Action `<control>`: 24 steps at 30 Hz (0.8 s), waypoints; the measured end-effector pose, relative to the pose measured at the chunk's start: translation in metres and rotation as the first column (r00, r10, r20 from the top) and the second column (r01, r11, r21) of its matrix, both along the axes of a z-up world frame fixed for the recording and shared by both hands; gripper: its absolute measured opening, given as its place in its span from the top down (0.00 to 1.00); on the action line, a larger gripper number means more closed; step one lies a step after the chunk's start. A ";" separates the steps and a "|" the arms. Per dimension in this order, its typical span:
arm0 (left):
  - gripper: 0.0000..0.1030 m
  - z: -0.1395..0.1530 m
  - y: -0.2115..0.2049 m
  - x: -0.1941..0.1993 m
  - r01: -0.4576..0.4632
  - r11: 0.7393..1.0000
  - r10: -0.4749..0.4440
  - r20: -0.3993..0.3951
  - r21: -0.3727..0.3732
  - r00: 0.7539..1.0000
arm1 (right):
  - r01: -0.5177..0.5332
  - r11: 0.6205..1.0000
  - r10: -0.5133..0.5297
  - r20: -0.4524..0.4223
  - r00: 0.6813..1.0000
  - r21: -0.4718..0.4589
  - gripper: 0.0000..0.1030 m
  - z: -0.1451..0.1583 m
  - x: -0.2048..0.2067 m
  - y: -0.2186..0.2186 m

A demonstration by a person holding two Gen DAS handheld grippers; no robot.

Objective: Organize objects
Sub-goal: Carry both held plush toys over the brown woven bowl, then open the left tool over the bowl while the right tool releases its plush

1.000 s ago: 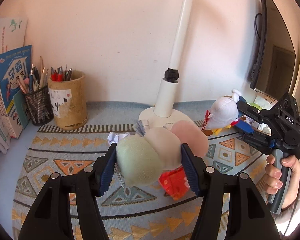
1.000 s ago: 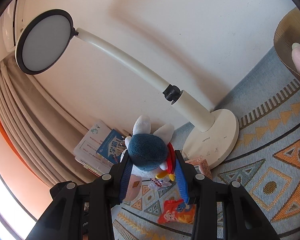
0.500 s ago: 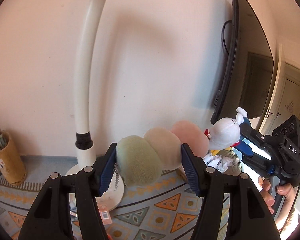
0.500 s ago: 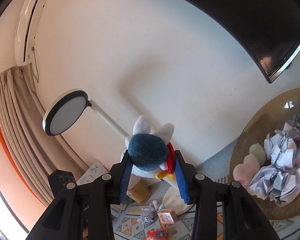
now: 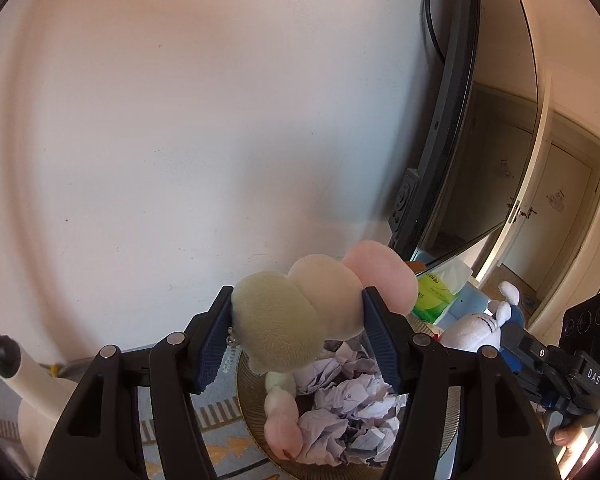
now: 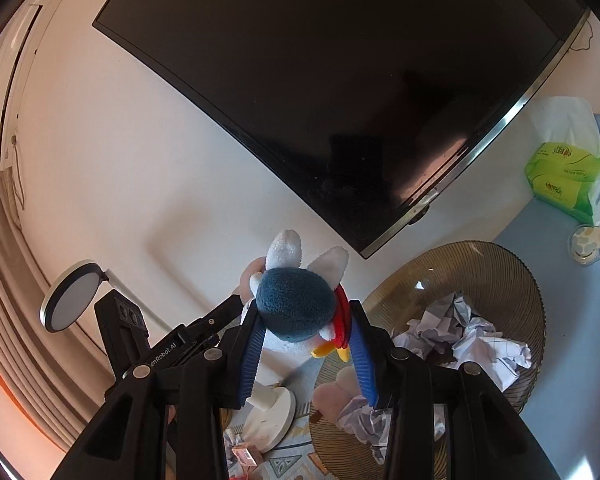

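My left gripper is shut on a three-ball plush of green, cream and pink, held above a brown woven basket. The basket holds crumpled paper and a second three-ball plush. My right gripper is shut on a white plush duck with a blue back, up in the air beside the basket. In the left wrist view the duck and the right gripper show at the right. In the right wrist view the left gripper sits just left of the duck.
A black monitor hangs over the basket's far side. A green tissue pack and a small round jar stand on the blue tabletop at the right. A white desk lamp and a snack packet are on the patterned mat at the left.
Both grippers have swung right from the lamp and mat to the basket under the monitor. Each still holds its plush; the lamp has slid to the left of both views.
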State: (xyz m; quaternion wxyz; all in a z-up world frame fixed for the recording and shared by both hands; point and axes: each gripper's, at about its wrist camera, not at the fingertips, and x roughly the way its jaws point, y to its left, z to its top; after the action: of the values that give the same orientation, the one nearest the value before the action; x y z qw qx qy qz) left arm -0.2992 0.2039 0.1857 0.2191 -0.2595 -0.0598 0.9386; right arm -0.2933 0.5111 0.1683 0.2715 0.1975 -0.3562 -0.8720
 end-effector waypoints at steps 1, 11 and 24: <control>0.42 -0.004 0.003 -0.010 0.004 1.000 -0.004 0.005 -0.003 1.000 | 0.004 1.000 -0.004 0.009 1.000 0.005 0.61 -0.003 -0.003 0.002; 0.19 -0.050 0.024 -0.065 -0.030 0.999 0.026 0.145 0.025 0.989 | 0.050 0.998 -0.056 0.146 0.988 0.041 0.29 -0.034 -0.035 0.008; 0.00 -0.035 0.029 -0.063 -0.014 0.997 0.024 0.136 -0.071 0.990 | 0.177 0.982 -0.184 0.134 0.974 0.066 0.00 -0.017 -0.020 0.018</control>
State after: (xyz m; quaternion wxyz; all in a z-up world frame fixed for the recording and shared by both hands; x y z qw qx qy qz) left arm -0.3627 0.2326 0.1502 0.1964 -0.3300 -0.0443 0.9222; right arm -0.3135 0.5291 0.1510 0.1600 0.2321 -0.3674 -0.8863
